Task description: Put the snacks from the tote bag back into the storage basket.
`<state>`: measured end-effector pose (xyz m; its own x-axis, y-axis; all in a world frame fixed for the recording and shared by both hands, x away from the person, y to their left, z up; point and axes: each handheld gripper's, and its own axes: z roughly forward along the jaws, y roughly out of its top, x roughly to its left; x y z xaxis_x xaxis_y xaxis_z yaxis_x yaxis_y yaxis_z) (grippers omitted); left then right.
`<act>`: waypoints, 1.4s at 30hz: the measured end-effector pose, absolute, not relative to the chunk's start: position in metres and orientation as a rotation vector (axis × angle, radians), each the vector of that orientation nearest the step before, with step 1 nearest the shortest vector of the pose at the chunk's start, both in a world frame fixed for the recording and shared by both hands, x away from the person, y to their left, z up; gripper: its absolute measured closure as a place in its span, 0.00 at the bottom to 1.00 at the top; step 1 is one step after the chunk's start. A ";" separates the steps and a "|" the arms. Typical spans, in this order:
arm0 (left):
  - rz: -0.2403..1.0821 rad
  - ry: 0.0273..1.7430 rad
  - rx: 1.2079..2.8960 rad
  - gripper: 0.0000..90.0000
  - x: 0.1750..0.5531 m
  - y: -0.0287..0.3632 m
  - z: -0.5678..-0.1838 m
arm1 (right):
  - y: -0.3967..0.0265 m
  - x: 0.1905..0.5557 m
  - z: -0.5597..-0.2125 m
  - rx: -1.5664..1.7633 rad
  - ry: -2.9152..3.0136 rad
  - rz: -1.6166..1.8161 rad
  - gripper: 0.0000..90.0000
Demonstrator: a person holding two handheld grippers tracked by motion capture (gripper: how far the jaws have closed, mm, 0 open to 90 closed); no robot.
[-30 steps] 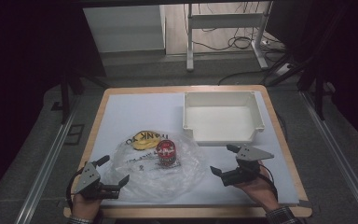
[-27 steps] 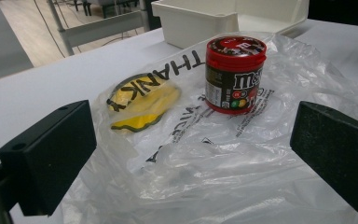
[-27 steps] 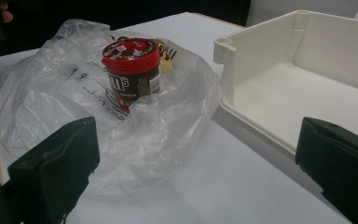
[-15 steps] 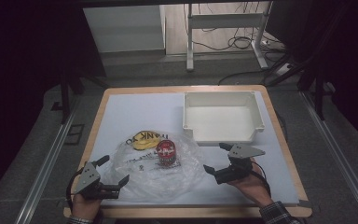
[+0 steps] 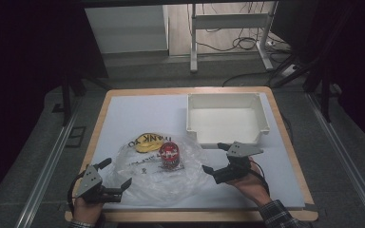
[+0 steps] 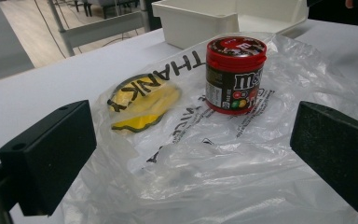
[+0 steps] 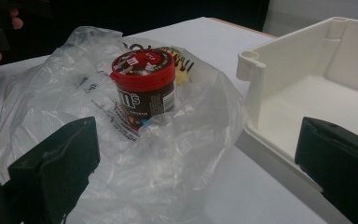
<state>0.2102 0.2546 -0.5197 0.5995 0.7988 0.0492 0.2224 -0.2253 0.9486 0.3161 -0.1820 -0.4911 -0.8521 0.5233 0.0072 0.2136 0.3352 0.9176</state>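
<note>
Standing between both grippers' spread fingers: candy jar (image 5: 169,155).

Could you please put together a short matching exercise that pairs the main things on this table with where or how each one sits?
Things:
1. candy jar
2. white bin
3. plastic bag
4. left gripper

Descriptions:
A. empty, at the far right of the table
B. spread flat and crumpled at the near edge
C. upright on the bag, red lid on
D. open, at the bag's left edge

Pairs: 1-C, 2-A, 3-B, 4-D
</note>
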 end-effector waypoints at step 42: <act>0.674 0.835 1.755 0.00 0.210 0.254 -0.519 | -0.118 0.339 -0.500 0.592 2.427 1.534 0.03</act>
